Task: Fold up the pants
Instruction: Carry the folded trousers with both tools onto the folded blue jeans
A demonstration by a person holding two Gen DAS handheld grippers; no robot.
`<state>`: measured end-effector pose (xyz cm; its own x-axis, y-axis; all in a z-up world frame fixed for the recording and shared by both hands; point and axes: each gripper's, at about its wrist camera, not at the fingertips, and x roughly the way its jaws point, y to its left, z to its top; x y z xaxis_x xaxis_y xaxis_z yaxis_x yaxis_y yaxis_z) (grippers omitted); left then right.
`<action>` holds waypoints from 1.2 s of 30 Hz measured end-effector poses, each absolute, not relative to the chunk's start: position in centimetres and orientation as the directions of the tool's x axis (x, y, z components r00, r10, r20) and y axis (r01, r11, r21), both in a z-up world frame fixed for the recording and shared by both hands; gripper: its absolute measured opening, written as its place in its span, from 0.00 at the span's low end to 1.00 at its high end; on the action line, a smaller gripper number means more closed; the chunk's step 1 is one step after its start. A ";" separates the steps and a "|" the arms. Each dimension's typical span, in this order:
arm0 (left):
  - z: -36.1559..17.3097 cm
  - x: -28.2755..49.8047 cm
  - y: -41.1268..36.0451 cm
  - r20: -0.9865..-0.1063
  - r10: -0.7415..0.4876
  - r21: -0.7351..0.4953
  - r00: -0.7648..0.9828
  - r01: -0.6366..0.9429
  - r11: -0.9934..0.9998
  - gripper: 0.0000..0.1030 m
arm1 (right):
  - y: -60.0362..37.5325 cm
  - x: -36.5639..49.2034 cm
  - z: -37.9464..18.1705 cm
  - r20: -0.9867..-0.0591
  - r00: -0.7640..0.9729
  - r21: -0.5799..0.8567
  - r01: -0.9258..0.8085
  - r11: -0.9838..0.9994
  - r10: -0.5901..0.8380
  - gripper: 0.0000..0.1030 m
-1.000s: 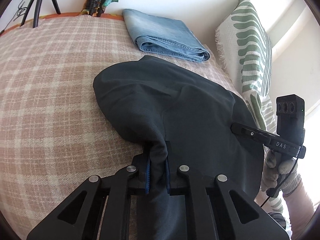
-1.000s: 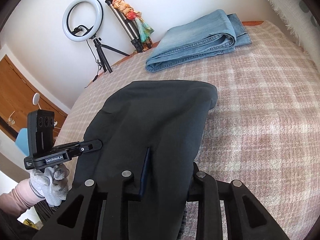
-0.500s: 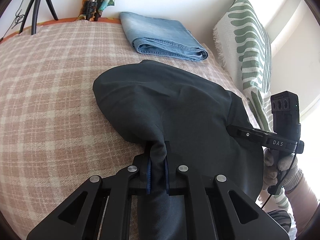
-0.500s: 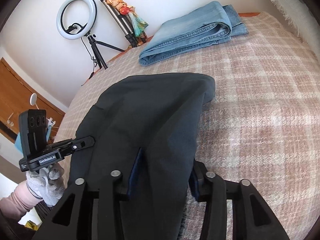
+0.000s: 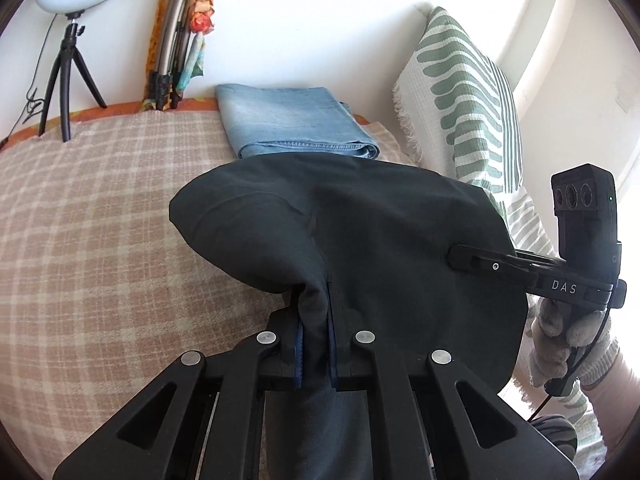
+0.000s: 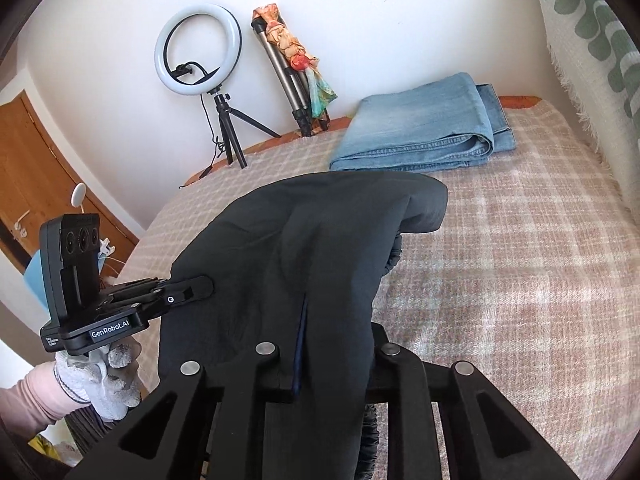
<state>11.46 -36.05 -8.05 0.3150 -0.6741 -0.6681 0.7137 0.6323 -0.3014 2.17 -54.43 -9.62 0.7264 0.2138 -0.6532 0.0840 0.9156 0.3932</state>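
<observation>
Dark pants (image 5: pixel 360 232) hang in a bunched fold above the plaid bed cover (image 5: pixel 100 220), gripped at the near edge by both grippers. My left gripper (image 5: pixel 314 300) is shut on a pinch of the dark cloth, which runs down between its pads. In the right wrist view the pants (image 6: pixel 300 232) drape over my right gripper (image 6: pixel 338 322). Its jaws are closing on a thick bundle of the cloth, and the right finger is hidden under the fabric. Each gripper shows in the other's view, the right one (image 5: pixel 456 258) and the left one (image 6: pixel 200 286), both at the pants' edge.
Folded blue jeans (image 5: pixel 292 124) lie at the far side of the bed by the wall. A green-and-white patterned throw (image 5: pixel 460 100) stands on the right. A ring light (image 6: pixel 198 46) on a tripod and a folded stand (image 6: pixel 296 80) are behind the bed. A wooden door (image 6: pixel 24 160) is at the left.
Both grippers have risen with the pants, so more of the cloth hangs off the bed cover. The right jaws widened around the fabric, then narrowed on it again.
</observation>
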 end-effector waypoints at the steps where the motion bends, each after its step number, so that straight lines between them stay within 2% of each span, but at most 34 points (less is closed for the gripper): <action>1: -7.6 11.5 -36.1 -0.660 -0.678 -0.296 0.322 0.718 0.630 0.07 | -54.3 2.3 -9.0 -0.649 0.732 0.384 0.084 0.919 0.205 0.17; 12: -2.8 14.0 -37.5 -0.590 -0.719 -0.286 0.368 0.737 0.612 0.07 | -55.9 4.0 -2.7 -0.586 0.800 0.313 0.080 0.947 0.126 0.17; 24: 2.1 20.9 -42.7 -0.505 -0.750 -0.253 0.427 0.757 0.602 0.07 | -62.2 11.5 2.3 -0.529 0.847 0.252 0.102 0.962 0.048 0.17; 29: 2.3 24.9 -45.7 -0.501 -0.750 -0.254 0.433 0.755 0.605 0.07 | -65.0 16.1 2.6 -0.535 0.845 0.217 0.110 0.970 0.024 0.17; 36: 0.7 30.4 -49.7 -0.514 -0.741 -0.260 0.432 0.745 0.614 0.07 | -68.8 22.1 0.3 -0.562 0.827 0.204 0.131 0.970 0.007 0.17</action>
